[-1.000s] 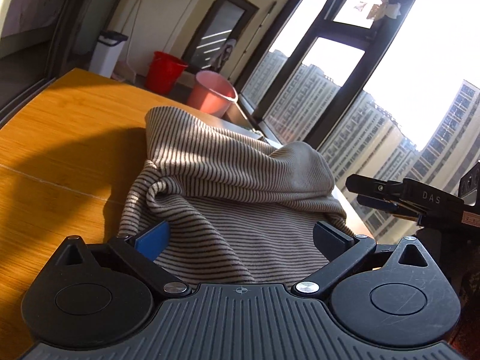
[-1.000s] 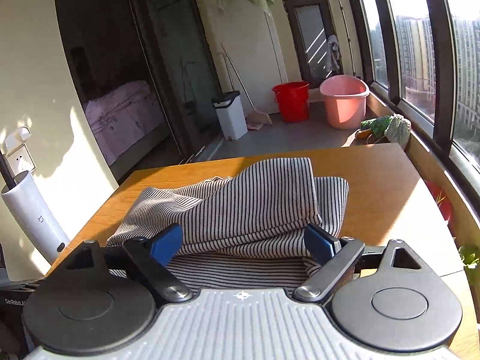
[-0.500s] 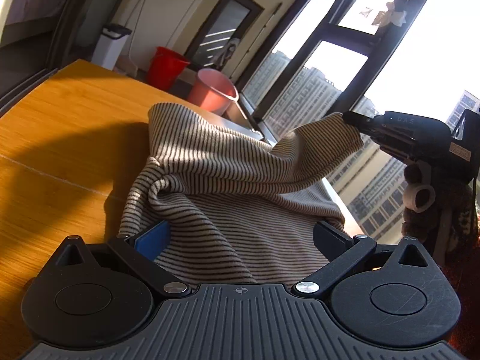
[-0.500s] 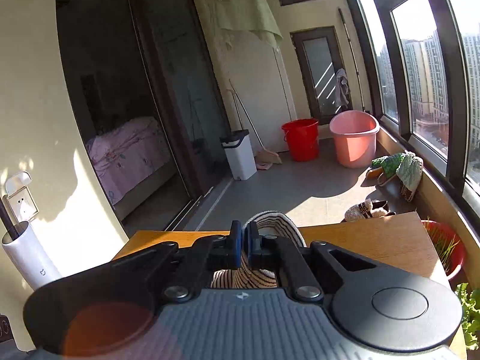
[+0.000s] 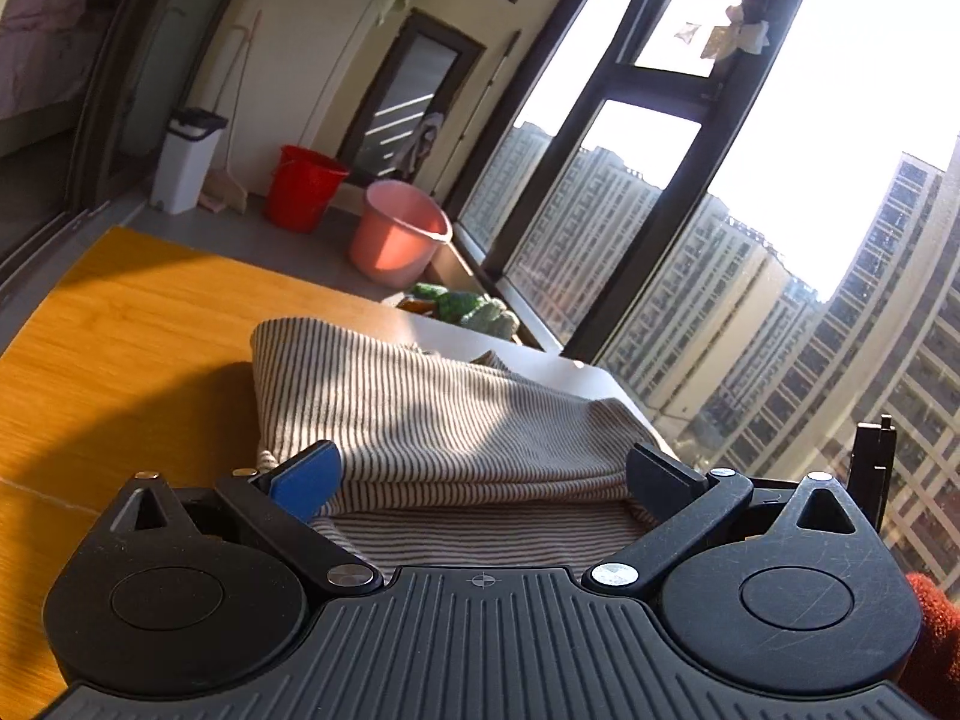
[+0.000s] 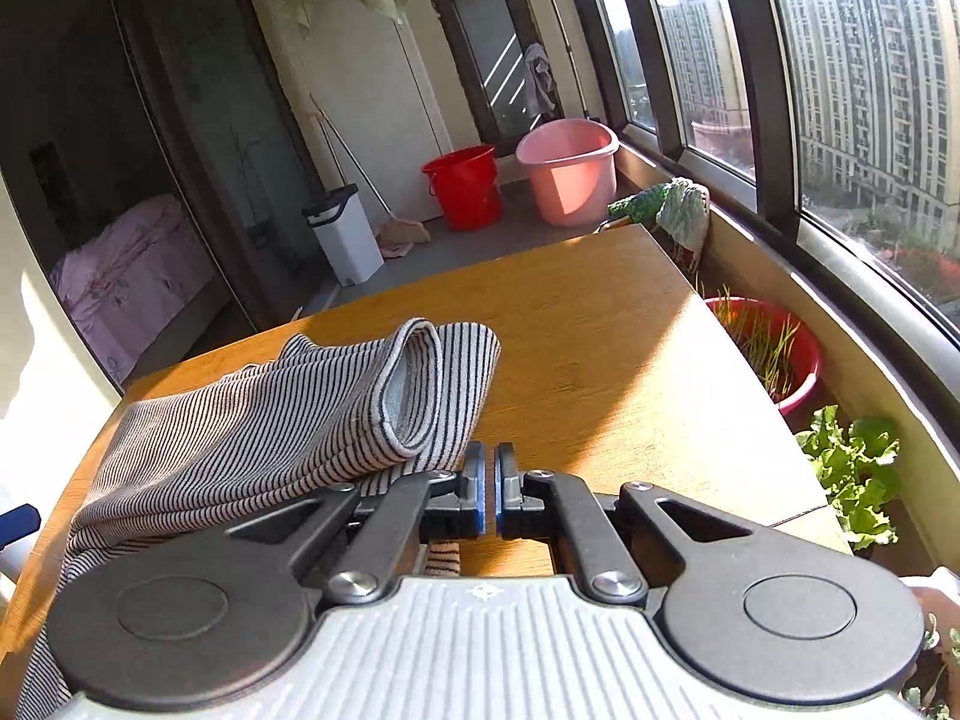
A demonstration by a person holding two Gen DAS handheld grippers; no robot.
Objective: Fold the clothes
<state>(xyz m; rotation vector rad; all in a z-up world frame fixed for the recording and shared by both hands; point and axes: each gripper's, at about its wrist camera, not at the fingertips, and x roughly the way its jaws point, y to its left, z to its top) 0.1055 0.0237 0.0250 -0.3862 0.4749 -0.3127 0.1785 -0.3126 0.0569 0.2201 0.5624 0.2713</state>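
A grey-and-white striped garment (image 5: pixel 432 414) lies in folded layers on the wooden table (image 5: pixel 120 324). My left gripper (image 5: pixel 483 474) is open, its blue-padded finger and black finger standing on either side of the garment's near edge, just above the cloth. In the right wrist view the striped garment (image 6: pixel 252 426) lies to the left, with a rolled cuff (image 6: pixel 414 384) on top. My right gripper (image 6: pixel 489 492) is shut at the garment's right edge, low over the table. A strip of striped cloth hangs under its fingers. A black part of the right gripper (image 5: pixel 873 468) shows at the left view's right side.
Past the table's far edge stand a red bucket (image 6: pixel 465 186), a pink basin (image 6: pixel 567 171) and a white bin (image 6: pixel 345 234). Right of the table are a red tub of grass (image 6: pixel 774 354), a leafy plant (image 6: pixel 852 462) and the window ledge. Bare wood (image 6: pixel 630 360) stretches ahead of the right gripper.
My right gripper went from open to shut on the garment's edge, lifted it, then carried it over and down; the cloth now lies flatter in layers. The left gripper stayed open.
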